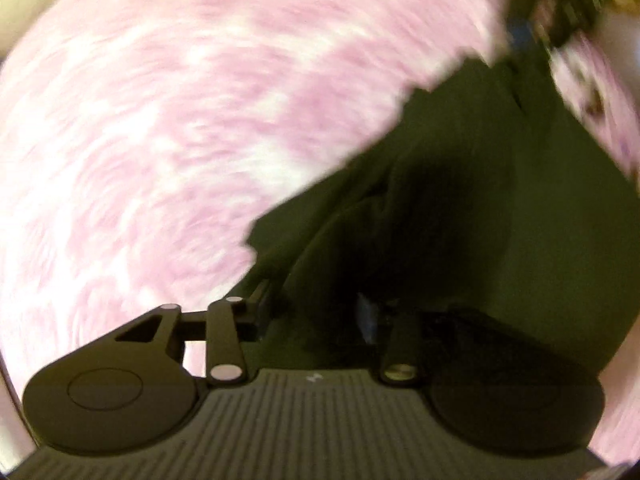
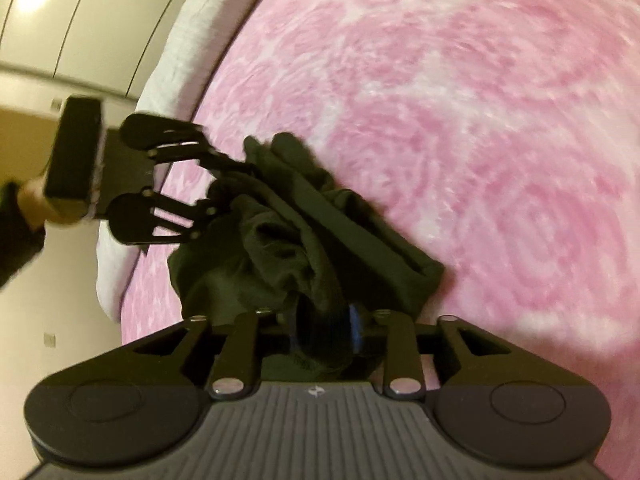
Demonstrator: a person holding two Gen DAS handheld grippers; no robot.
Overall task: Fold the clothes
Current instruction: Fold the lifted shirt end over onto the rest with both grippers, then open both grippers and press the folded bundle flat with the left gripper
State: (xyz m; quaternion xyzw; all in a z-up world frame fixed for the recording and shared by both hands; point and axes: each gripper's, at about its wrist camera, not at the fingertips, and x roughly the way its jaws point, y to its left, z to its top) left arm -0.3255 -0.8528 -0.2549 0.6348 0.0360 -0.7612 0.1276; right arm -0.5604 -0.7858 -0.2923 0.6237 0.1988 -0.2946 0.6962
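Bedroom, domestic. I work over a bed: pink rose-patterned blanket (image 2: 460,120), white mattress edge (image 2: 176,52) beneath it, cream panelled wardrobe doors (image 2: 80,20) and wall socket (image 2: 49,338) beyond.

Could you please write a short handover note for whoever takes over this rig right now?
Left gripper: shut on one end of the dark green garment.
Right gripper: shut on the near end of the same garment.
The garment hangs bunched between the two grippers, over the pink patterned bedspread; the frames are motion-blurred.
Done: garment picked up at both ends. No neat fold is visible yet.
Left: spread it flat on the bedspread, then fold it.
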